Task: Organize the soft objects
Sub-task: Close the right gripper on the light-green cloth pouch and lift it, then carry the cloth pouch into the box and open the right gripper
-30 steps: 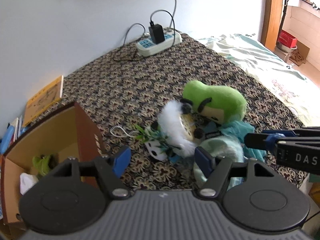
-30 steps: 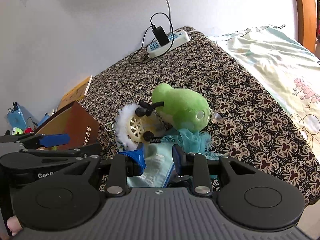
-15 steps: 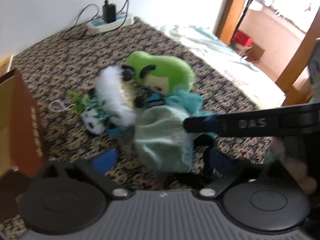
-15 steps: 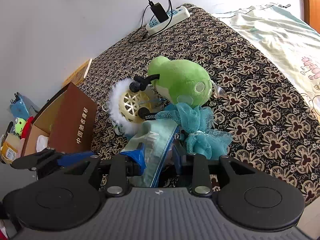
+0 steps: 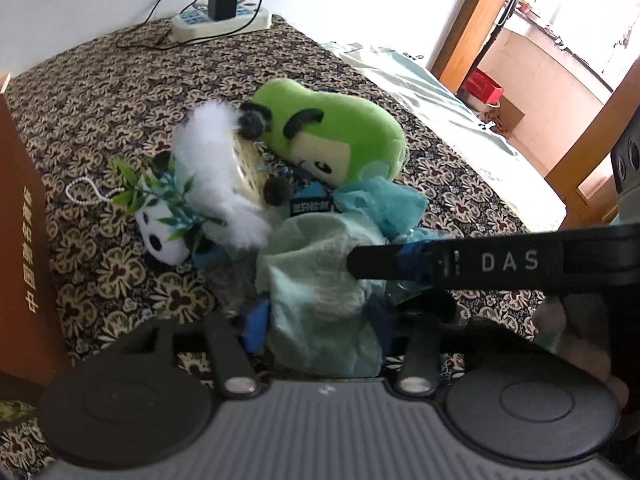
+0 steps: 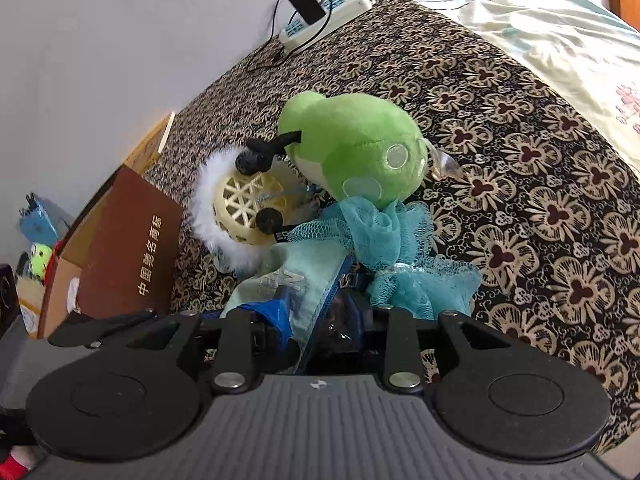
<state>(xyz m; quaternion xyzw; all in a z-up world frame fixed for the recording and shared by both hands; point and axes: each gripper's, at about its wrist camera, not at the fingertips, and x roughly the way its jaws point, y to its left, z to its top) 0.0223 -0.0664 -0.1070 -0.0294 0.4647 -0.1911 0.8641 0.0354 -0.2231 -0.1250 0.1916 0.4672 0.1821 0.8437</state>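
A pale green cloth pouch [image 5: 320, 288] [image 6: 296, 288] lies at the near edge of a pile on the patterned bedspread. My left gripper [image 5: 320, 320] stands around its lower part, its jaws close on both sides. My right gripper [image 6: 316, 320] is shut on the pouch; its finger [image 5: 460, 260] crosses the left wrist view. Behind the pouch lie a teal mesh sponge [image 6: 384, 236] [image 5: 384, 204], a green plush frog [image 5: 332, 136] [image 6: 352, 148], a white fluffy ball [image 5: 216, 172] [image 6: 240, 204] and a small panda toy [image 5: 164, 236].
A brown cardboard box [image 5: 28, 248] [image 6: 124, 248] stands open at the left. A white power strip [image 5: 220, 22] [image 6: 324, 12] with a charger lies by the wall. A light sheet [image 6: 560, 48] covers the bed at the right.
My left gripper has swung from the box toward the pile and closed in around the pouch. My right gripper has lifted the pouch a little and stays shut on it.
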